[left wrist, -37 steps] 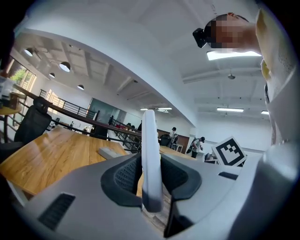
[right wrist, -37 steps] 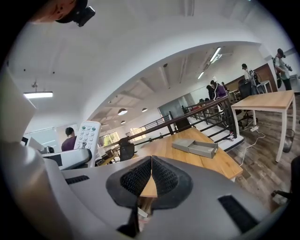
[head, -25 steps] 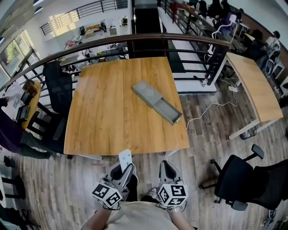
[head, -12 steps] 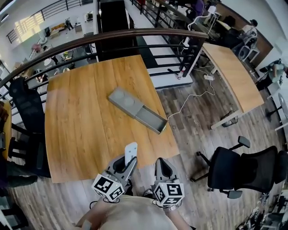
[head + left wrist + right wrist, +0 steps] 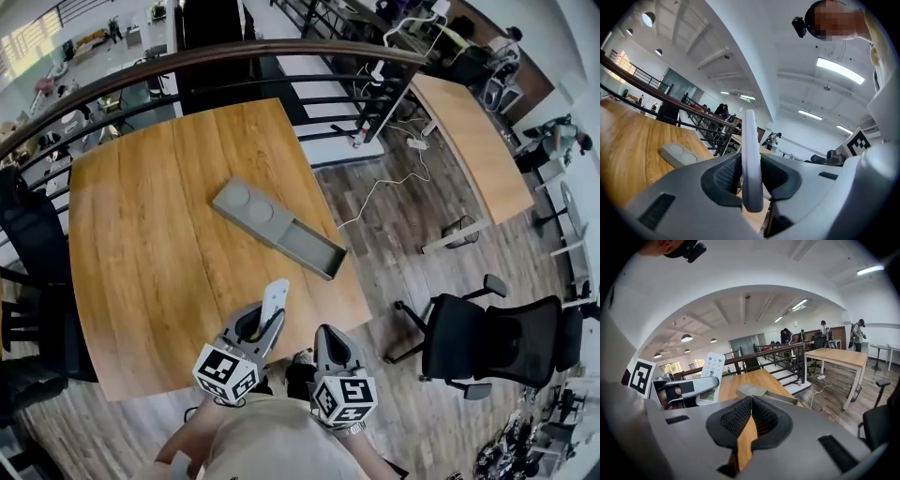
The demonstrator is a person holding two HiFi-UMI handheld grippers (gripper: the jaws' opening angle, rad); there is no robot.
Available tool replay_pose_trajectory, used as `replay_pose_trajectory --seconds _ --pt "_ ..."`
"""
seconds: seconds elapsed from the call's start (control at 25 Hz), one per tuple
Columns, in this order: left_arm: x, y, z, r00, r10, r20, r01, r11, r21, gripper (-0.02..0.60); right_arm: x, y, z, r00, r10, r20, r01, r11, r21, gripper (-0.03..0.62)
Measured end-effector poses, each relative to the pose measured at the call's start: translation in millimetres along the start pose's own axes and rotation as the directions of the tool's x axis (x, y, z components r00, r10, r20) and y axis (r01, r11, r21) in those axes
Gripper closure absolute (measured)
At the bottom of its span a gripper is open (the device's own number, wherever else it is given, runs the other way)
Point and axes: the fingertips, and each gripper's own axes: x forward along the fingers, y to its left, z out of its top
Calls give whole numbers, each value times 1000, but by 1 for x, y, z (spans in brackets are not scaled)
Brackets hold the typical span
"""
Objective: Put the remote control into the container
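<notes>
Left gripper: your left gripper (image 5: 261, 328) is clenched on the remote control (image 5: 274, 298), with a ribbed pad (image 5: 725, 178) pressing each broad face.
Remote control: white and upright in the left fingers. Its lower end sits down in the grip, and most of its length stands out past the fingertips. The button face is turned toward your right gripper.
Right gripper: your right gripper (image 5: 749, 416) has its fingers pressed together with nothing between them. It sits just beside the left one.
Container: the grey, long container (image 5: 246, 208) lies well ahead of both sets of fingertips and touches neither. Its open tray end is nearer your fingers, and the covered end with two round hollows is farther off.
Table: the wooden table (image 5: 159, 234) carries the container, and its near edge lies close below your left fingertips.
</notes>
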Motion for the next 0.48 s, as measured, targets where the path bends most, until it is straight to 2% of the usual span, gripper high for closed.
replay_pose_trajectory --seconds 0.12,0.24,0.36,0.48 --pt "18 11 -5 999 22 -25 -21 1000 21 471 19 -4 -7 999 14 -46 -12 999 38 576" --pt "45 20 -10 999 22 -45 -20 999 40 471 40 -13 -12 996 35 -82 -33 999 27 576" --pt "81 30 -18 996 10 -89 -1 995 103 471 66 -34 -11 992 66 -110 -66 998 4 576" --pt "115 38 -27 986 3 -165 28 982 186 471 94 -60 -7 985 102 -137 -101 995 13 576"
